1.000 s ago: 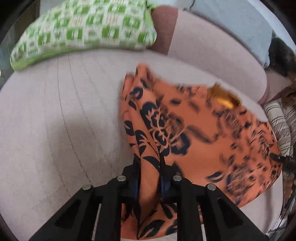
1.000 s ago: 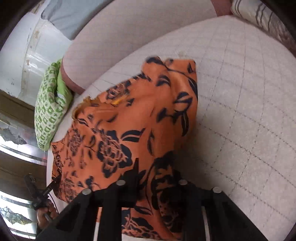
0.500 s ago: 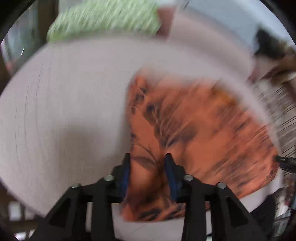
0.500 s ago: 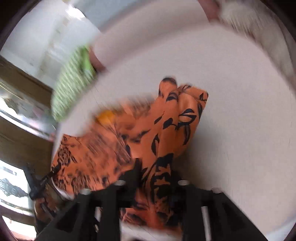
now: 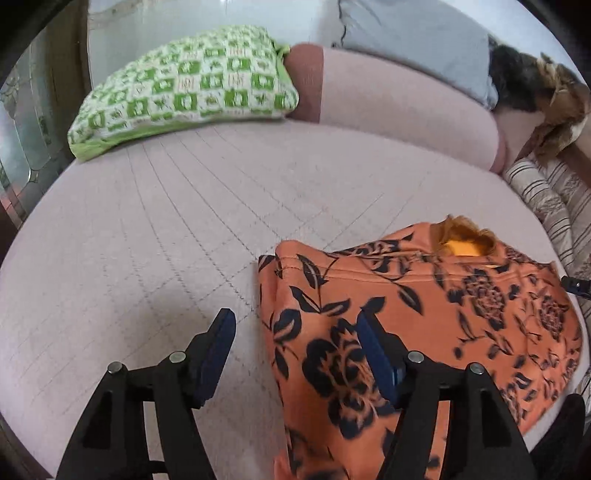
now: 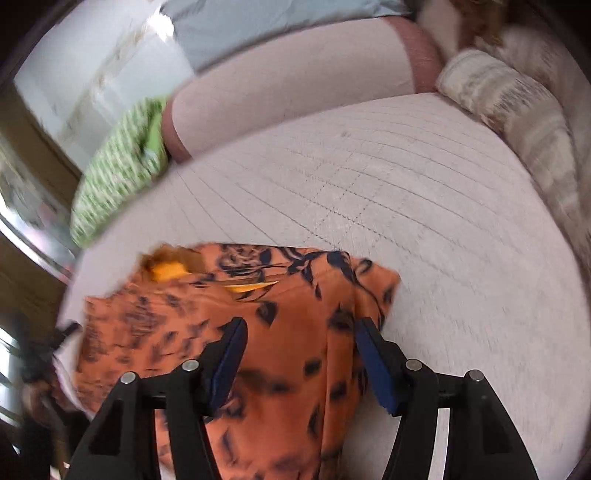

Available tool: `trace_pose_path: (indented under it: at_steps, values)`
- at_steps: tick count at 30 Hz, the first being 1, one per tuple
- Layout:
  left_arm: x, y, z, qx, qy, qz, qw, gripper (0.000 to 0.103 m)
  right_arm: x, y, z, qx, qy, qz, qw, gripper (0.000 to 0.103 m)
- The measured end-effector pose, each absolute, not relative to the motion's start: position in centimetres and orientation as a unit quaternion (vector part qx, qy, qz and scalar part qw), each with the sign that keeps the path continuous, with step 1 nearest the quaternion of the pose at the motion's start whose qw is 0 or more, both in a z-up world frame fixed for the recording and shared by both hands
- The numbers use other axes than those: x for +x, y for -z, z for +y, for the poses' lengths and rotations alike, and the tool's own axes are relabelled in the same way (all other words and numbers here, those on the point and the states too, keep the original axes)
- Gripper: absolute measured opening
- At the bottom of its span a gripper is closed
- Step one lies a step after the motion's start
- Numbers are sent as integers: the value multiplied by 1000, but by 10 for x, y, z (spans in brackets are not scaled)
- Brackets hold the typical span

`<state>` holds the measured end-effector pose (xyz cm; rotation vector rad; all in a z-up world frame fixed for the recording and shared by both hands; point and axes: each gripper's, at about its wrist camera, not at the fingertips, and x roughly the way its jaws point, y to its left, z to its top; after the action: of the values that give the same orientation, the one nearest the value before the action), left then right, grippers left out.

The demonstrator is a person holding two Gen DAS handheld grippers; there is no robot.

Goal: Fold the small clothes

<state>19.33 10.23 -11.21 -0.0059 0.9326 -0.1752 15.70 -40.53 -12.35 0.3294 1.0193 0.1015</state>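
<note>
An orange garment with a black flower print (image 5: 424, 314) lies on the pale pink quilted sofa seat (image 5: 184, 229), near its front edge. Its yellow-lined neck opening (image 5: 461, 243) faces the backrest. My left gripper (image 5: 293, 325) is open over the garment's left edge, holding nothing. In the right wrist view the garment (image 6: 236, 314) lies at lower left. My right gripper (image 6: 299, 332) is open above the garment's right part, with the cloth lying between the jaws but not pinched.
A green and white checked cushion (image 5: 184, 85) lies at the back left of the seat. A striped cushion (image 5: 546, 199) lies at the right end. A grey cushion (image 5: 417, 33) and a furry brown item (image 5: 546, 96) rest on the backrest (image 5: 399, 107).
Both grippers were shut on the garment's lower edge and have opened and let it go. The garment now lies flat near the seat's front, and both grippers have drawn back.
</note>
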Motion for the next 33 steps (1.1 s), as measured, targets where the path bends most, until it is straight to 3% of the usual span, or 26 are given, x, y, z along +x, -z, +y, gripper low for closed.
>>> trace_pose_path:
  at_steps: [2, 3, 5, 6, 11, 14, 15, 16, 19, 26, 27, 28, 30, 32, 33]
  values:
    - [207, 118, 102, -5, 90, 450, 888, 67, 170, 134, -401, 137, -40, 511, 848, 50]
    - [211, 118, 101, -2, 90, 450, 889, 62, 170, 135, -401, 130, -32, 513, 848, 24]
    - [216, 121, 97, 12, 90, 461, 883, 2, 165, 125, -402, 121, -29, 504, 854, 13]
    - [219, 120, 97, 22, 84, 460, 884, 2, 162, 115, -401, 113, -30, 497, 860, 9]
    - [213, 102, 98, 8, 62, 400, 914, 2, 156, 76, -398, 89, -17, 435, 896, 6]
    - [235, 142, 102, 8, 28, 457, 889, 5, 175, 111, -409, 100, 23, 436, 894, 9]
    - [238, 149, 107, -5, 17, 465, 885, 9, 184, 135, -415, 111, 25, 474, 873, 16]
    - [235, 143, 109, -13, 9, 455, 890, 18, 186, 152, -422, 148, 23, 491, 858, 17]
    - [219, 115, 118, -23, 2, 432, 901, 47, 166, 127, -428, 167, 38, 449, 877, 17]
    - [145, 63, 100, 1, 51, 384, 922, 51, 107, 57, -389, 160, -37, 410, 897, 22]
    - [136, 65, 96, 5, 62, 384, 921, 53, 100, 55, -382, 175, -65, 410, 893, 33]
    - [125, 68, 90, 6, 72, 384, 921, 55, 96, 61, -377, 198, -96, 418, 882, 61]
    - [114, 86, 78, 3, 82, 398, 914, 62, 92, 95, -378, 238, -100, 442, 859, 89]
    - [117, 118, 67, 34, 72, 437, 896, 64, 93, 138, -395, 275, -58, 478, 832, 86]
    - [121, 137, 63, 57, 57, 460, 884, 64, 87, 147, -409, 309, -37, 465, 829, 70]
